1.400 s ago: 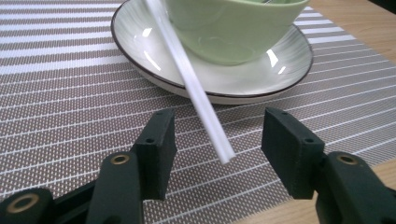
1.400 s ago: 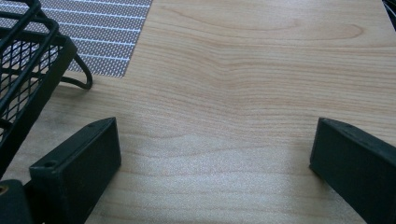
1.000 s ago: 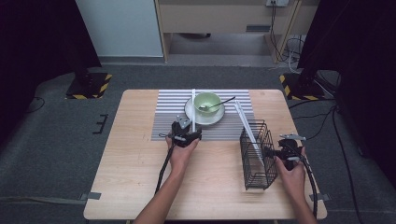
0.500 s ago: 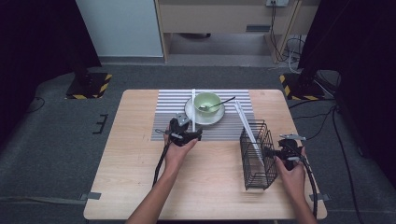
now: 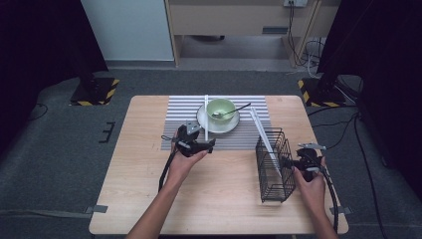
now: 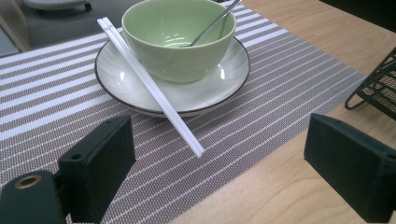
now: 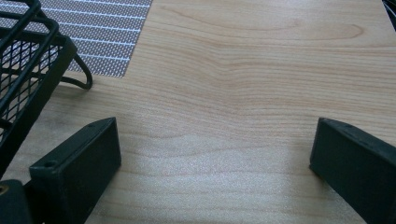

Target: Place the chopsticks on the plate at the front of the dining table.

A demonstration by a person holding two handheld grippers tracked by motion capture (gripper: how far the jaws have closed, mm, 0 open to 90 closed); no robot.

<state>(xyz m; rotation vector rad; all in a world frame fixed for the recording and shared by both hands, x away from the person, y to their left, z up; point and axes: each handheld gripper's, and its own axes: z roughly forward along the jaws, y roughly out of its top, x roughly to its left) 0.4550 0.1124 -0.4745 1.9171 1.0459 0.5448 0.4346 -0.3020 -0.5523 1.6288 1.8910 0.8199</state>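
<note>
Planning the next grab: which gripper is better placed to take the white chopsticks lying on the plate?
Left. The left gripper is open, its jaws just widened with nothing between, facing the white chopsticks on the plate. The right gripper sits open beside the wire basket, farther away.

Colours on the bench

A pale green bowl (image 6: 180, 39) is sitting on a white, dark-rimmed plate (image 6: 219, 86); white chopsticks (image 6: 149, 86) are crossing a grey-and-white striped mat (image 6: 56, 98) beside a black wire basket (image 5: 273, 167).

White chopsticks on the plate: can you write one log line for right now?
left gripper: jaws just opened, empty | white plastic chopsticks: leaning on white black-rimmed plate beside green bowl | right gripper: open beside black wire basket
</note>
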